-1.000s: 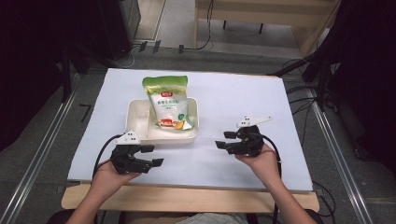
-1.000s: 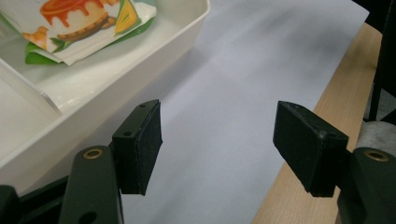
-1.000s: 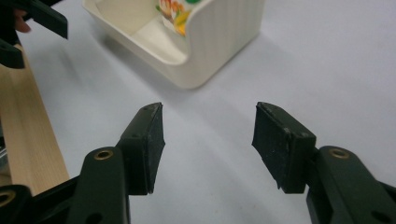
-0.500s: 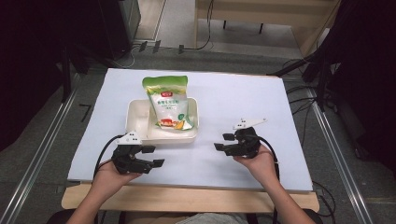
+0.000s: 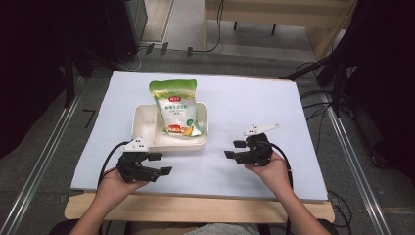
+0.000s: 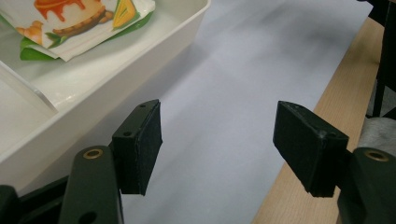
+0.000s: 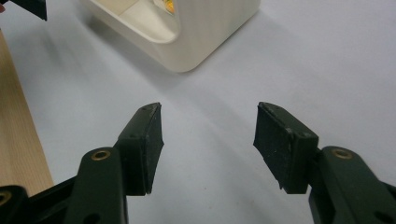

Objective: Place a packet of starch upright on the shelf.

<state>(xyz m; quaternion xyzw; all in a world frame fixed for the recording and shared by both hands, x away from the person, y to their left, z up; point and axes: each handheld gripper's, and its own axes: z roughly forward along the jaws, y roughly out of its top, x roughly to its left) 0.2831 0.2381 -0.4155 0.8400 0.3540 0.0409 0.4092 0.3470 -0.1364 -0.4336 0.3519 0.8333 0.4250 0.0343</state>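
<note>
While both hands rest near front edge, table (image 5: 244, 98) carries white sheet across whole top. White tray (image 5: 144, 122) sits centre-left on sheet; divider inside. Green-and-white bag (image 5: 175, 105) lies in tray's right compartment, top end sticking out over far rim. Left gripper (image 5: 164, 164) just in front of tray, jaws wide apart, nothing between. Right gripper (image 5: 234, 149) right of tray, apart from it, jaws wide, nothing between, pointing toward tray corner (image 7: 187, 60).
</note>
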